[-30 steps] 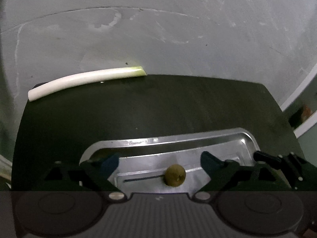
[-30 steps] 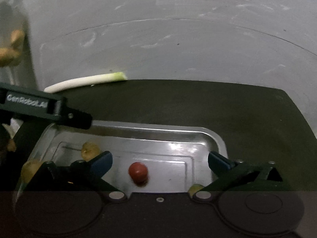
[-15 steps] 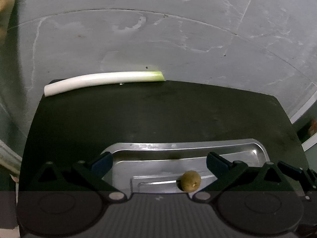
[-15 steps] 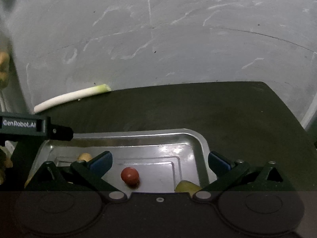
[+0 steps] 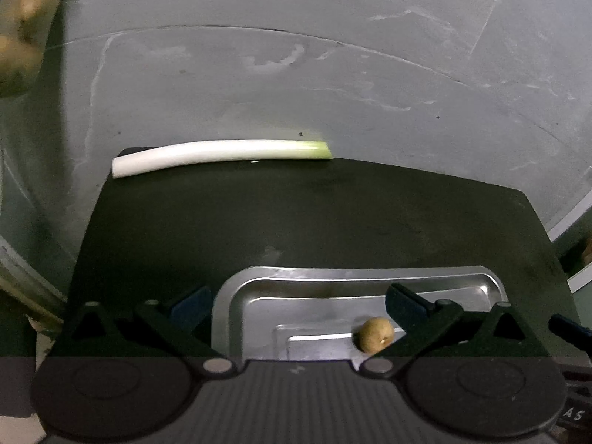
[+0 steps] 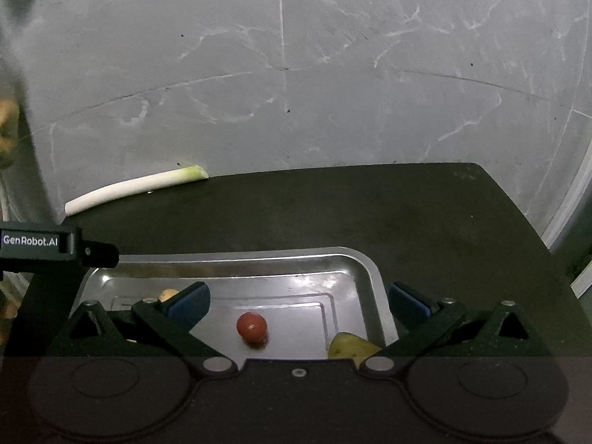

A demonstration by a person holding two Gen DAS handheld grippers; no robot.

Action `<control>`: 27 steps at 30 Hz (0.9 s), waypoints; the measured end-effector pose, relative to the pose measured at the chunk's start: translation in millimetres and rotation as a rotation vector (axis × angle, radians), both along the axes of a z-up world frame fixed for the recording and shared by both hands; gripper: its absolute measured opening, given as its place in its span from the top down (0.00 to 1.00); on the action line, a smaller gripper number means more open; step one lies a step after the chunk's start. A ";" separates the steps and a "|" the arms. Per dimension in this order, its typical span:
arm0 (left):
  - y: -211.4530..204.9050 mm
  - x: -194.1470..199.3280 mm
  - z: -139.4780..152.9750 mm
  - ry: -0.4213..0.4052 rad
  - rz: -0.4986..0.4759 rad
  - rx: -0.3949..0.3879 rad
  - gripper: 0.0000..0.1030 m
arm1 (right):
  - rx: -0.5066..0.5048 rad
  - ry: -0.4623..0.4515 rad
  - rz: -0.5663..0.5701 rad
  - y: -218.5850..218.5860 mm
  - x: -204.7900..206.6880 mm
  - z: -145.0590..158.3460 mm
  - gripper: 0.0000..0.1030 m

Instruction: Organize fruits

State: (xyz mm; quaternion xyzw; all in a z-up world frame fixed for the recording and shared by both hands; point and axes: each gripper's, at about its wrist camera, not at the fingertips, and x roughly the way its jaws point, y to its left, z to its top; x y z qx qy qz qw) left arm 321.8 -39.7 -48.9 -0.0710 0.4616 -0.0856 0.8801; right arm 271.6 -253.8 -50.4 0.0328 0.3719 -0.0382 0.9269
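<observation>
A: What carried it all?

B: A dark matte surface point(image 5: 333, 222), with a shallow silver metal tray point(image 6: 229, 259) near its front edge and a long white leek stalk with a green tip point(image 5: 218, 152) lying crosswise along the far edge.

A: And the grippers?

B: The left gripper point(image 5: 298, 301) was spread wide and grasping nothing; the right gripper point(image 6: 298, 299) was likewise released and empty.

A: Where was the fruit?

B: In the tray. A small round red fruit point(image 6: 251, 326) lay between the right gripper's open fingers, slightly left of centre. A yellowish piece point(image 6: 349, 346) sat at the tray's right corner. A small brownish-green round fruit point(image 5: 376, 333) lay just beside the left gripper's right finger.

A: Which hand was nearer the red one?

B: The right, I'd judge; being round, it had no long axis to line up with.
</observation>
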 end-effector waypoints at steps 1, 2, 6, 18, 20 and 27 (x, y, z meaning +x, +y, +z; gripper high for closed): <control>2.4 -0.9 0.5 -0.001 0.002 0.000 0.01 | -0.001 -0.001 0.001 1.3 -0.3 0.6 0.01; 4.3 -1.8 1.1 -0.001 0.004 0.000 0.01 | -0.003 -0.003 0.001 2.6 -0.8 1.1 0.01; 9.7 -6.5 3.0 -0.012 -0.002 0.010 0.01 | -0.010 -0.016 -0.010 7.2 -5.1 4.9 0.01; 25.0 -24.2 7.2 -0.022 0.023 0.020 0.01 | -0.043 -0.083 -0.053 10.9 -32.0 9.2 0.01; 24.8 -29.1 8.2 -0.028 0.023 0.022 0.01 | -0.046 -0.093 -0.055 10.6 -35.4 12.0 0.01; 20.2 -40.3 11.8 -0.045 0.006 0.009 0.01 | -0.047 -0.123 -0.044 9.3 -43.2 23.3 0.01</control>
